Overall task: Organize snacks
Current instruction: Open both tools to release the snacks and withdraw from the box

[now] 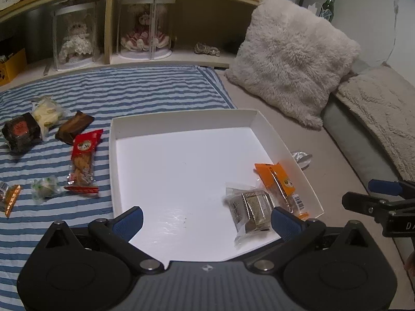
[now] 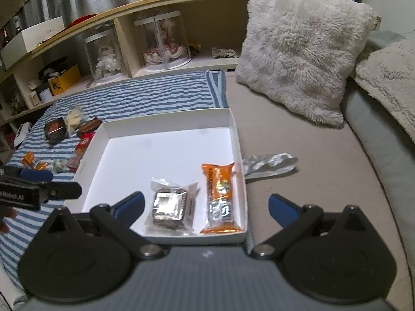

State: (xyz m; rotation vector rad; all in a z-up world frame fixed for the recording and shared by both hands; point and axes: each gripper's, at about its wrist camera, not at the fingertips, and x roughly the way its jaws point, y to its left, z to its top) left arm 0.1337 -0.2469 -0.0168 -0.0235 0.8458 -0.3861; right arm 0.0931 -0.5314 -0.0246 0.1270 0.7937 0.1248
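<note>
Bed: striped blue/white sheet on left, plain grey-brown cover on right w/ fluffy pillow leaning at the back.
White box: shallow, open-topped, sits mid-bed, straddling sheet edge; mostly bare inside.
Left claw: jaws spread wide, holding nothing; hovers over box's near edge. Right-hand blue pad sits just beside the clear-wrapped snack.
Right claw: jaws also wide apart, empty; both boxed snacks lie between its fingers, just ahead.
Orange snack bar: in box, near right corner, lying along right wall.
Clear-wrapped snack: dark/foil piece in box, just left of orange bar, close but can't tell if touching.
Red packet: on sheet just left of box, outside it.
Loose snacks: dark packet, pale bag, brown packet, small green-white sweet – all on sheet, well left of both claws.
Silver wrapper: on cover just right of box.
</note>
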